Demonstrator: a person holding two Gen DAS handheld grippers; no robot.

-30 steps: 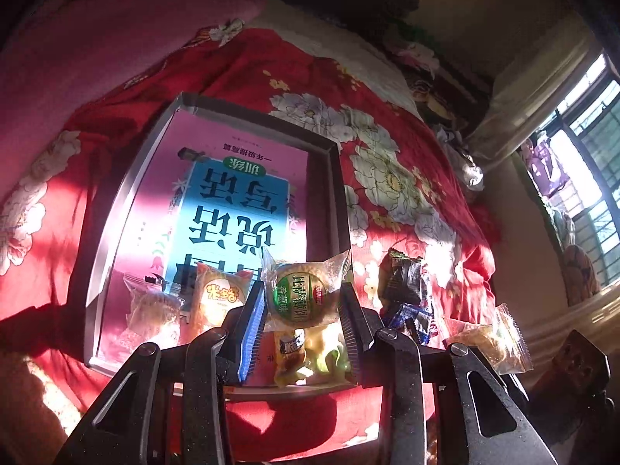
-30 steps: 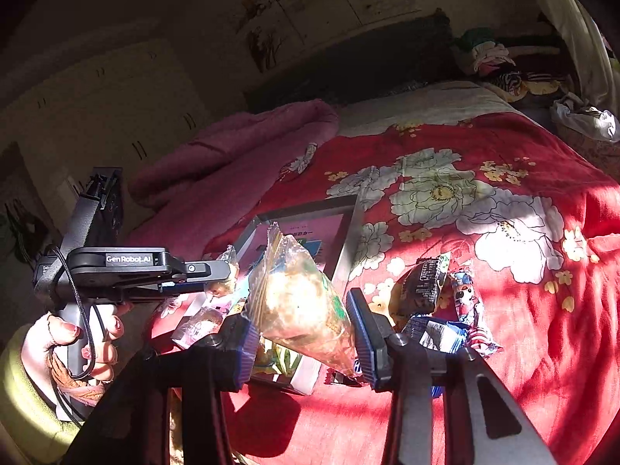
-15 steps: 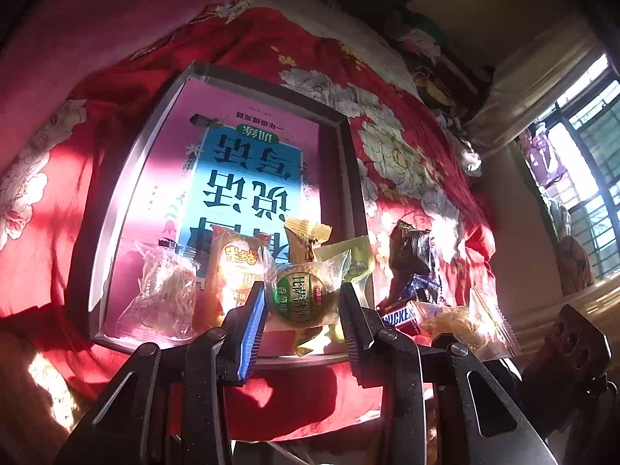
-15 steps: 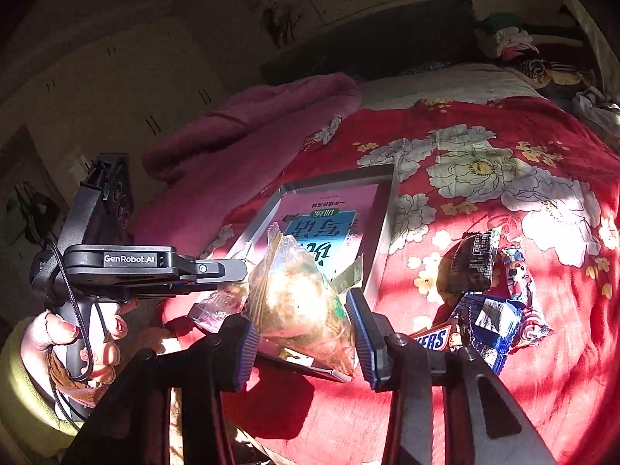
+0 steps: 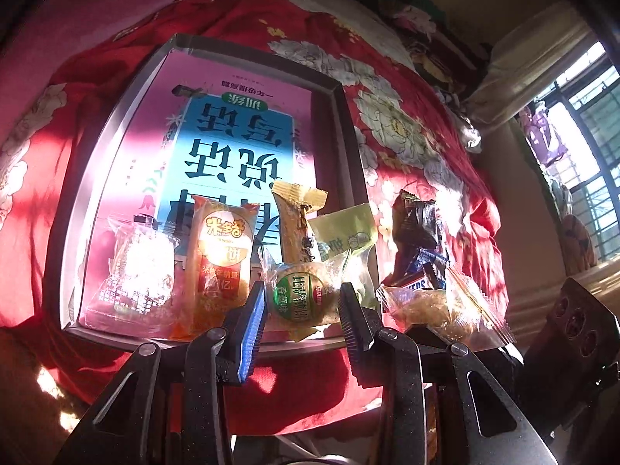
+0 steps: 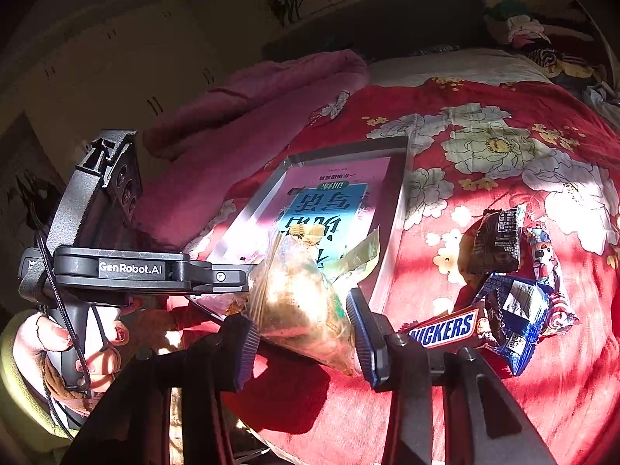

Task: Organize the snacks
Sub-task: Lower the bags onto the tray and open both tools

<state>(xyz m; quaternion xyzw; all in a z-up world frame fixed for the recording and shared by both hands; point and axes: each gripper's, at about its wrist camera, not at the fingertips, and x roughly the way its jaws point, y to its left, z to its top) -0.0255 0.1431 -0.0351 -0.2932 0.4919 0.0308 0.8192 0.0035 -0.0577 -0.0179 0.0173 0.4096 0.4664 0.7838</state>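
The left gripper (image 5: 302, 306), tilted steeply down, pinches a round cake with green label (image 5: 300, 296) over the near edge of the grey tray (image 5: 345, 143). The right gripper (image 6: 304, 329), tilted less, clamps a clear snack bag (image 6: 298, 298) beside the tray's near right corner. A hand (image 6: 66, 345) grips the left handle.

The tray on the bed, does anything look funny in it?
Yes. The metal tray has a book lying in it upside down, with snacks on top. More snacks, like the Snickers bar, sit outside on the red quilt.
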